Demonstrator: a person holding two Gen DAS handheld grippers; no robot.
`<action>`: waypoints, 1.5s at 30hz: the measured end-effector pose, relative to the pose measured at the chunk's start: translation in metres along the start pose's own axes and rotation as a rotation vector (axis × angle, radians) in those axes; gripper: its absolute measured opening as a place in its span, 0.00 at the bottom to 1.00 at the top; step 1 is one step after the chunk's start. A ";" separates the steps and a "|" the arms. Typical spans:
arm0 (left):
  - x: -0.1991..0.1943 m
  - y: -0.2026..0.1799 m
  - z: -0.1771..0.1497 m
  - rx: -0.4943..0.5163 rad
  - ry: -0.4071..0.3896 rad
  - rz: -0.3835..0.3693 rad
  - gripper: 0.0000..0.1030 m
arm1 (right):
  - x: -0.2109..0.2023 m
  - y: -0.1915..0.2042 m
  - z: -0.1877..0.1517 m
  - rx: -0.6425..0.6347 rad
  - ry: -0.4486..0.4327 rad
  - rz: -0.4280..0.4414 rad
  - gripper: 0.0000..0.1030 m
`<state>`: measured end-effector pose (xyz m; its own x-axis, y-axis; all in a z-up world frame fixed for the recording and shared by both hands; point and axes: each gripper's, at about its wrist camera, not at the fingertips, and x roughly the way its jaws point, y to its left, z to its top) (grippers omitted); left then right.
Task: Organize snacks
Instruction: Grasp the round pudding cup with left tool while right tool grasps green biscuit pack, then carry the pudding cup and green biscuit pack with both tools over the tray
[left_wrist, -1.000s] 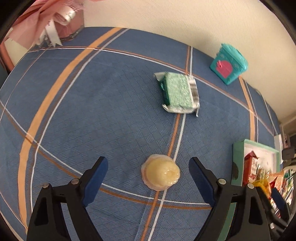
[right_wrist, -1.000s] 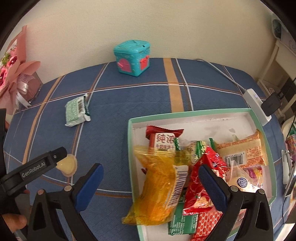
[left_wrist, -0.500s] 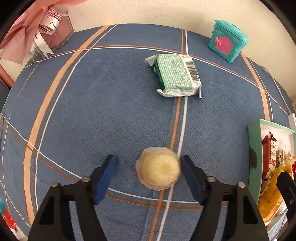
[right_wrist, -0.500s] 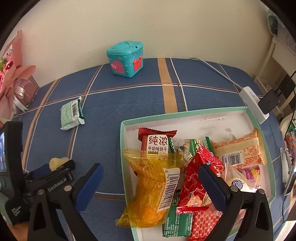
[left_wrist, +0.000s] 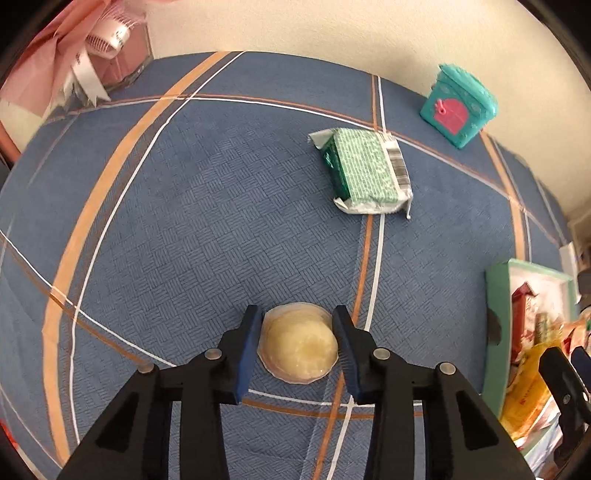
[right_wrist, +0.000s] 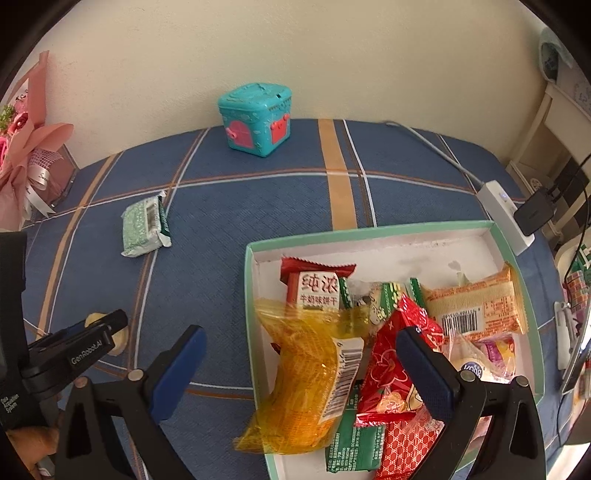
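Note:
A pale yellow jelly cup sits on the blue plaid tablecloth. My left gripper is shut on the jelly cup, with its blue pads against both sides. In the right wrist view the left gripper shows at the far left and hides most of the cup. A green wrapped snack lies further back; it also shows in the right wrist view. My right gripper is open and empty above the green-rimmed snack box, over a yellow packet.
A teal toy chest stands by the wall. A pink bouquet is at the back left. A white power strip with a cable lies at the right. The snack box holds several packets.
My left gripper has moved down around the jelly cup and closed its jaws onto it. The right gripper has stayed open over the box, shifting only slightly.

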<state>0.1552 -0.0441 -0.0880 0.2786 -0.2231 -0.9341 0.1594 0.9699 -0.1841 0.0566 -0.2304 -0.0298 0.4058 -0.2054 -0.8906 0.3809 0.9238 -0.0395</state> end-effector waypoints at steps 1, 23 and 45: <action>0.000 0.002 0.000 -0.003 0.001 -0.007 0.40 | -0.002 0.003 0.002 -0.006 -0.011 0.003 1.00; -0.009 0.095 0.027 -0.194 -0.089 -0.052 0.39 | 0.074 0.150 0.082 -0.136 0.062 0.219 0.86; -0.053 0.071 0.008 -0.141 -0.130 -0.073 0.39 | 0.028 0.099 0.020 -0.018 0.048 0.300 0.51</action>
<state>0.1591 0.0354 -0.0495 0.3930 -0.2948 -0.8710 0.0515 0.9528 -0.2992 0.1221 -0.1512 -0.0499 0.4581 0.0929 -0.8840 0.2350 0.9465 0.2213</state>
